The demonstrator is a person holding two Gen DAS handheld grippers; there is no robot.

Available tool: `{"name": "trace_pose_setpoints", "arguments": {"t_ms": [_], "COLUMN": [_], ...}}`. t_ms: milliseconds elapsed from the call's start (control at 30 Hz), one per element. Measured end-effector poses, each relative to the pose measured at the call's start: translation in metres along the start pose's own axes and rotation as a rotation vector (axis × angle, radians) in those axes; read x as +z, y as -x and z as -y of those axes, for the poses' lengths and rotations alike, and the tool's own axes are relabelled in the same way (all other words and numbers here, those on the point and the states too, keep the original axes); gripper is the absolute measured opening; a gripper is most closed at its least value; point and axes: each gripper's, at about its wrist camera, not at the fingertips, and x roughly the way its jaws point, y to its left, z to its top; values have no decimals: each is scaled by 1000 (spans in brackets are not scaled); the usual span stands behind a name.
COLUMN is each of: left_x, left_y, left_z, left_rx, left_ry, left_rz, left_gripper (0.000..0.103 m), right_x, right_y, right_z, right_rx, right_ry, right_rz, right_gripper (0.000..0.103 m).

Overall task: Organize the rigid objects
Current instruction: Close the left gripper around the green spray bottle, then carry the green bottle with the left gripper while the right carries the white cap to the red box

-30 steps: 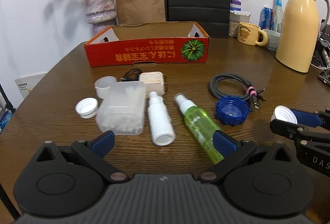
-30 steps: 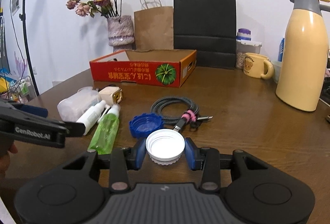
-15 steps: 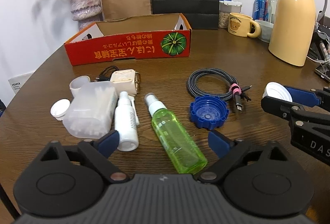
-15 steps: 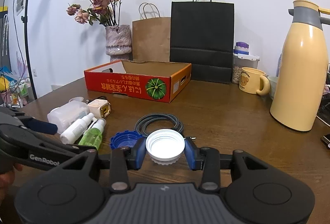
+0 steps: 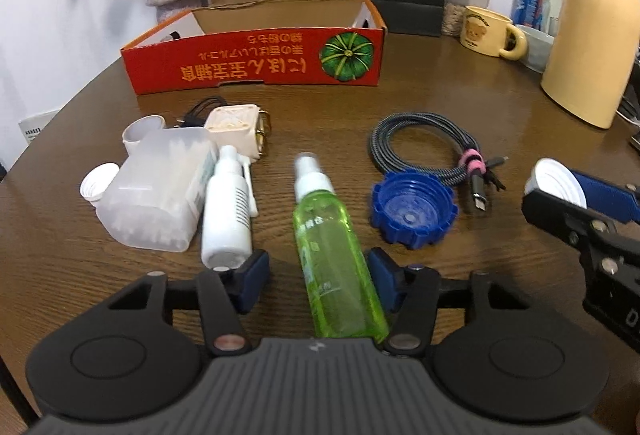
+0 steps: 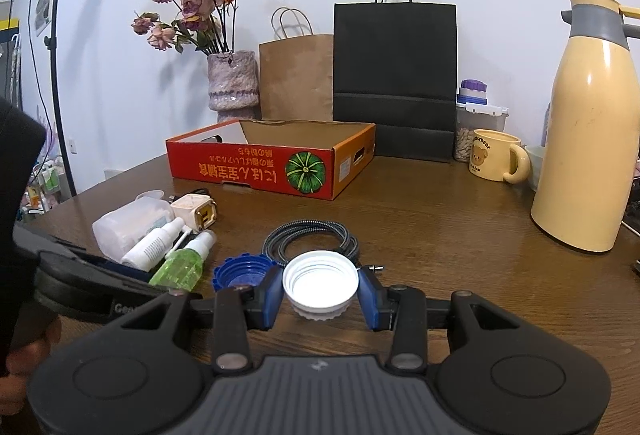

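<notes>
We judged the job barely begun: the red box [image 5: 256, 63] at the back of the table [image 5: 460, 107] looked empty as far as its open top showed, w/ nothing sorted into it yet. Still out on the wood: green spray bottle [image 5: 334, 255], white bottle [image 5: 226, 207], frosted container [image 5: 160, 191], charger plug [image 5: 236, 131], small white cap [image 5: 96, 187], blue cap [image 5: 412, 211] and coiled cable [image 5: 424, 151].

Our right gripper [image 6: 320, 291] was clamped on the white lid [image 6: 320, 283], held just above the table, not yet carried to the box. Our left gripper [image 5: 316, 283] had the green bottle lying between its jaws; the right pad looked to touch the bottle's side, the left pad stood apart w/ a clear gap, so no grip yet.

Vs a sec ago: the left jaws had just been closing from wide, and the gripper had moved fwd and over so the green bottle sat between the pads rather than off to one side. The right gripper's hold on the lid was unchanged.
</notes>
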Motion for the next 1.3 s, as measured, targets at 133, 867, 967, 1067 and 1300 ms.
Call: {"name": "trace_pose_setpoints", "arguments": {"t_ms": [133, 867, 967, 1067, 1300], "left_x": [3, 2, 2, 4, 11], "left_y": [-2, 1, 5, 11, 26], "left_z": [-3, -23, -26, -27, -34], "left_rx": [6, -38, -47, -61, -82], "left_ry": [21, 35, 33, 26, 18], "left_rz": [3, 28, 39, 58, 106], "left_gripper": [44, 32, 32, 32, 32], "right_x": [-1, 3, 5, 9, 23], "right_y": [-1, 3, 5, 6, 13], "right_z": [-2, -16, -21, -26, -36], "right_rx": [5, -33, -37, -44, -59], "right_ry": [6, -1, 5, 8, 14], "right_rz": [-1, 1, 5, 14, 49], "right_gripper": [39, 39, 39, 39, 39]}}
